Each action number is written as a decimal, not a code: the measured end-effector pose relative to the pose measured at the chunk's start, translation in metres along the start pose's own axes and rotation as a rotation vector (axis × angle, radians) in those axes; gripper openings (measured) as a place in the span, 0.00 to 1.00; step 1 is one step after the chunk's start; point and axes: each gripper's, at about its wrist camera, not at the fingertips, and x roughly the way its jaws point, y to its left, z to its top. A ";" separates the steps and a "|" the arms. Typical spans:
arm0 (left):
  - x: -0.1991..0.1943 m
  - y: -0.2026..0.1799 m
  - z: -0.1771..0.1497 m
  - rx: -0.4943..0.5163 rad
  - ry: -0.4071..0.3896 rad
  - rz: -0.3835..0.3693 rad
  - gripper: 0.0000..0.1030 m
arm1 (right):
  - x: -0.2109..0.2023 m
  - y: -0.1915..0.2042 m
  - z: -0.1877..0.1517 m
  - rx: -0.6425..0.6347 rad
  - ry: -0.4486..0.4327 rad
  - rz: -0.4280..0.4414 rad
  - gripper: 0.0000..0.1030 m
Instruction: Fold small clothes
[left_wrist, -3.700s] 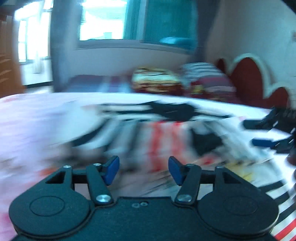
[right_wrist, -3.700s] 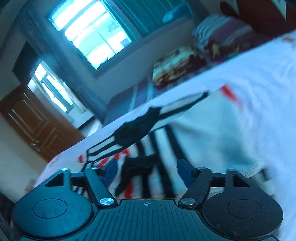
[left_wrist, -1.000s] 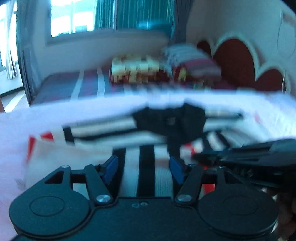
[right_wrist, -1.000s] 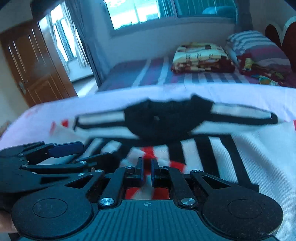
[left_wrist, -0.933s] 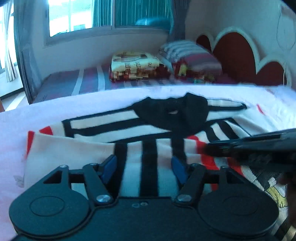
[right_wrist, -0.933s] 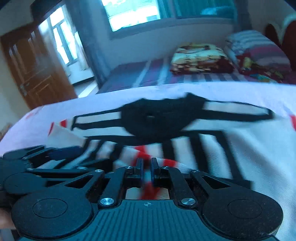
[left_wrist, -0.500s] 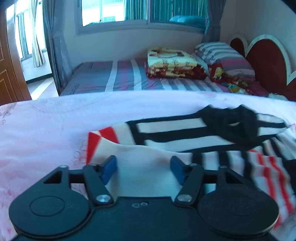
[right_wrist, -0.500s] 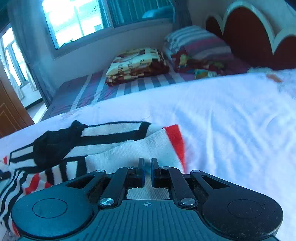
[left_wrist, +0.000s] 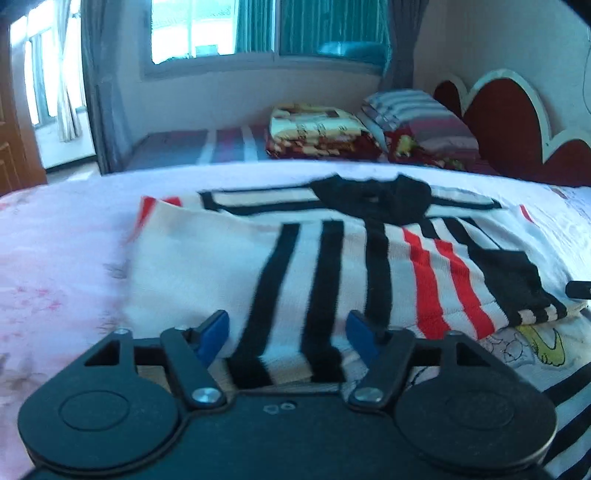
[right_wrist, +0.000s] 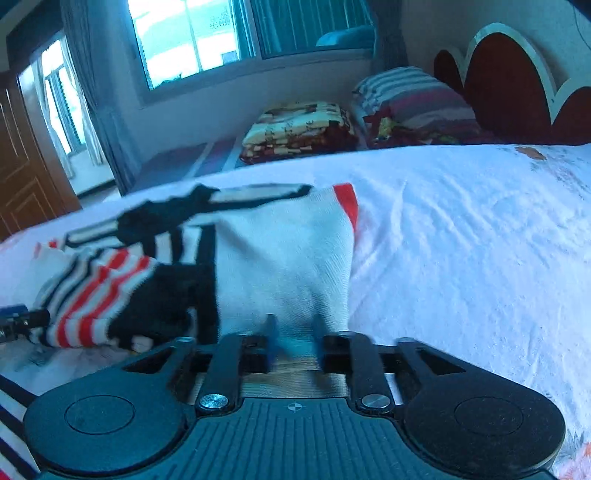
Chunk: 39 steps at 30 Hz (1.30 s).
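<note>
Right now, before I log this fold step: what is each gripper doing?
Left gripper: jaws opening, wide apart over the striped sweater, gripping nothing.
Right gripper: jaws opening, sweater edge between them, pads letting go.

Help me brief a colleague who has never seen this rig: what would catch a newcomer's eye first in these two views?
First, the striped sweater, white with black and red bands, spread across the pale bedsheet with both sleeves folded inward. Next, the two black grippers low in each view: the left gripper gapes over the hem, while the right gripper is opening around the white fold. Behind, a red scalloped headboard stands at right.
</note>
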 end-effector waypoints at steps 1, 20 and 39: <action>-0.002 0.003 -0.003 -0.003 0.001 0.010 0.65 | -0.004 0.005 0.003 -0.010 -0.022 0.003 0.47; 0.004 0.007 -0.007 0.011 0.079 0.090 0.74 | 0.010 0.003 -0.003 -0.017 0.081 0.034 0.18; -0.094 0.002 -0.036 0.075 0.074 0.050 0.88 | -0.121 0.047 -0.039 -0.014 0.008 0.036 0.54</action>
